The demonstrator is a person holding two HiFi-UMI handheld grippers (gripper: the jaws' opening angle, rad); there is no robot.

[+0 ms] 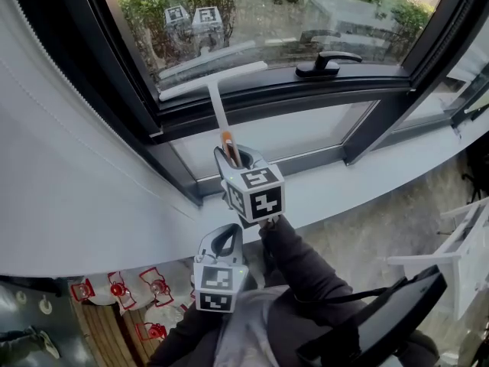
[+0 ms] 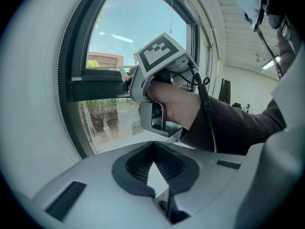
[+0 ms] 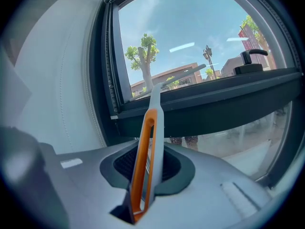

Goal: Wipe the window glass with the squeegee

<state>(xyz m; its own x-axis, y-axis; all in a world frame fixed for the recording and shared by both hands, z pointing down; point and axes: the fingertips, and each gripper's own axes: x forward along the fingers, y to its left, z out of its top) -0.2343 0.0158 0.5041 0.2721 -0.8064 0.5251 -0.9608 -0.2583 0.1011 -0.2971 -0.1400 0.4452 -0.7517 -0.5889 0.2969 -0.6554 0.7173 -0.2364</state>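
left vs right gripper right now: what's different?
Grip: the right gripper is shut on the squeegee by its handle. The left gripper is shut on nothing.
Pose: the right gripper reaches out to the window glass, with the blade near its bottom edge. The left gripper sits lower and further back, close to the person.
Shared: same build with marker cubes, both pointing toward the window.

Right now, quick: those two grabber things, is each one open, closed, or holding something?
Left gripper: shut, nothing between its jaws.
Right gripper: shut on the squeegee, by its handle.
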